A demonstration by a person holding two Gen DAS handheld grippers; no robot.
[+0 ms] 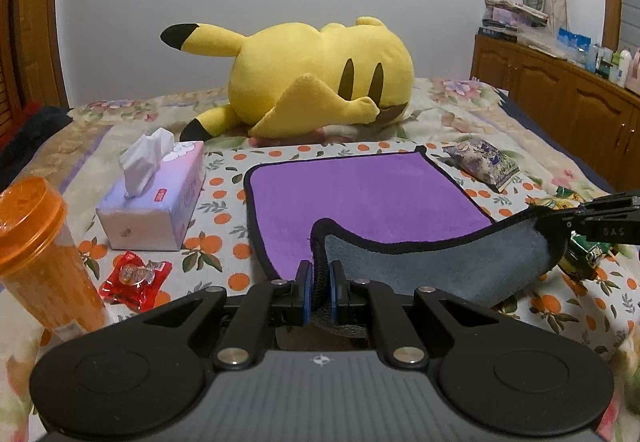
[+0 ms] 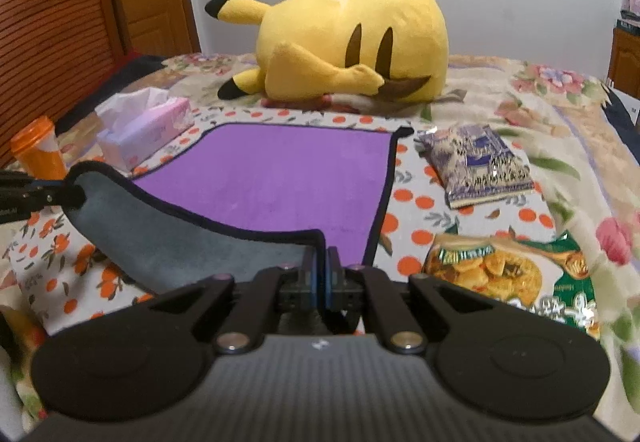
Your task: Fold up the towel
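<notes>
Left gripper (image 1: 320,282) and right gripper (image 2: 320,270), each clamped on a near corner of the towel (image 1: 360,197), hold its near edge raised, grey underside showing. Far half flat on the bedspread (image 1: 224,201); tissue box (image 1: 160,197) at 9 o'clock, plush toy (image 1: 320,77) at 12 o'clock.

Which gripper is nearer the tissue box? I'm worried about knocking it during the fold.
Left. The left gripper, clamping the towel corner, has the tissue box just ahead-left; the right gripper holds the opposite corner, farther away.
</notes>
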